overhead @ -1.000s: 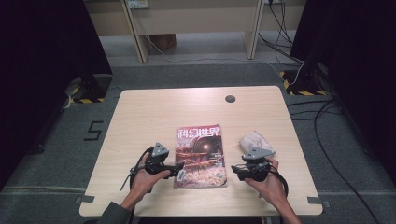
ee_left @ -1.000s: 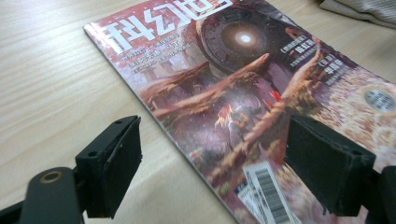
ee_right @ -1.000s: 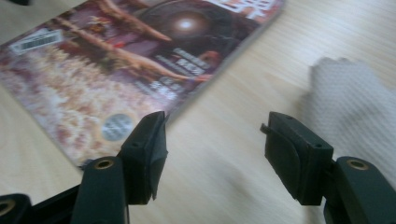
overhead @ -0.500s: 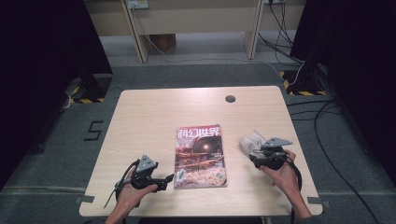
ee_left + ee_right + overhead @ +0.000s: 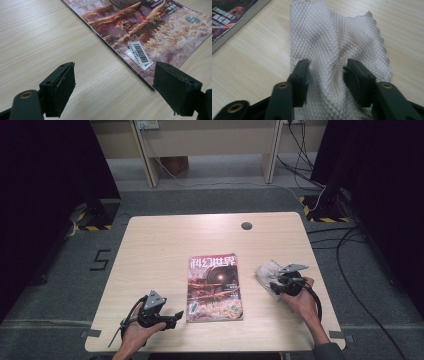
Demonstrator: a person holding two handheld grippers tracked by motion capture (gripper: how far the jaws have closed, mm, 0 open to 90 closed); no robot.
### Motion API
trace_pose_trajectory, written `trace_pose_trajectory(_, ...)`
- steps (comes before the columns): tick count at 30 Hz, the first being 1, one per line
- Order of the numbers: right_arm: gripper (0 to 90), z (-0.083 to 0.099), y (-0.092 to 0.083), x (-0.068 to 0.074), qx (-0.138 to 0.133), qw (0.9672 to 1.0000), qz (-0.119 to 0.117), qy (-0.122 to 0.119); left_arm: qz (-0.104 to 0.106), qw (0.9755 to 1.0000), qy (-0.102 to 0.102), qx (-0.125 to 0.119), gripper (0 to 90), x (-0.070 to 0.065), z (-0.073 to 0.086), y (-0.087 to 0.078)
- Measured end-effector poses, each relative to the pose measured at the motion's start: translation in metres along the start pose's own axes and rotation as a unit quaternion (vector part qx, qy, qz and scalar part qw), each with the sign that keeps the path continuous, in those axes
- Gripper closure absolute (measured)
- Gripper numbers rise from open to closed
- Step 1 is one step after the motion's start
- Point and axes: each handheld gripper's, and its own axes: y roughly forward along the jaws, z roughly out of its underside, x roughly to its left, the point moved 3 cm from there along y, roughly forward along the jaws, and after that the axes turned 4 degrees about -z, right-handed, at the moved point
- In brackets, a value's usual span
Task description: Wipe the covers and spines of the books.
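- Two grippers are seen in the high view: the left gripper [image 5: 176,315] by the near left corner of the magazine [image 5: 214,287], the right gripper [image 5: 274,287] over the grey cloth [image 5: 266,271] on the wooden table [image 5: 160,245].
- The cloth's diamond weave and scalloped edge are made out in the right gripper view, not from above.
- The cloth [image 5: 337,45] is laid with its long axis running away from the right gripper [image 5: 327,72], a raised fold between the jaws.
- The right jaws have just been closing around that fold; firm pinching cannot be told.
- The left gripper [image 5: 113,80] is spread wide, nothing between, the magazine's [image 5: 150,30] barcoded corner just ahead.
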Motion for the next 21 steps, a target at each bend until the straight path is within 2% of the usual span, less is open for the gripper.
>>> trace_pose_trajectory(5,59.6,-0.009,0.009,-0.003,-0.005,1.0000,-0.002,0.003,0.003,1.0000,0.005,0.002,17.0,-0.003,0.000,0.002)
trace_pose_trajectory(7,58.7,-0.014,0.014,-0.003,-0.004,1.0000,-0.001,0.005,0.001,1.0000,0.008,0.003,17.0,-0.003,0.000,0.002)
trace_pose_trajectory(8,57.4,-0.020,0.019,-0.003,-0.006,0.9999,0.002,0.014,0.002,0.9999,0.009,0.004,17.0,-0.003,0.000,0.003)
trace_pose_trajectory(10,57.1,-0.022,0.021,-0.004,-0.006,0.9999,0.002,0.011,0.002,0.9999,0.010,0.004,17.0,-0.004,0.000,0.003)
trace_pose_trajectory(14,52.9,-0.032,0.030,-0.006,-0.010,0.9996,0.006,0.024,0.003,0.9999,0.012,0.004,17.0,-0.004,0.000,0.003)
trace_pose_trajectory(15,52.9,-0.032,0.030,-0.006,-0.010,0.9996,0.006,0.024,0.002,0.9999,0.013,0.004,17.0,-0.004,0.000,0.003)
trace_pose_trajectory(16,47.0,-0.033,0.030,-0.007,-0.013,0.9995,0.003,0.029,0.002,0.9999,0.013,0.004,17.0,-0.004,0.000,0.003)
trace_pose_trajectory(17,47.0,-0.033,0.030,-0.007,-0.013,0.9995,0.003,0.029,0.002,0.9999,0.014,0.003,17.0,-0.003,0.000,0.002)
trace_pose_trajectory(21,43.1,-0.032,0.016,-0.006,-0.029,0.9992,0.000,0.029,0.001,0.9999,0.011,0.000,16.9,-0.002,0.000,0.001)
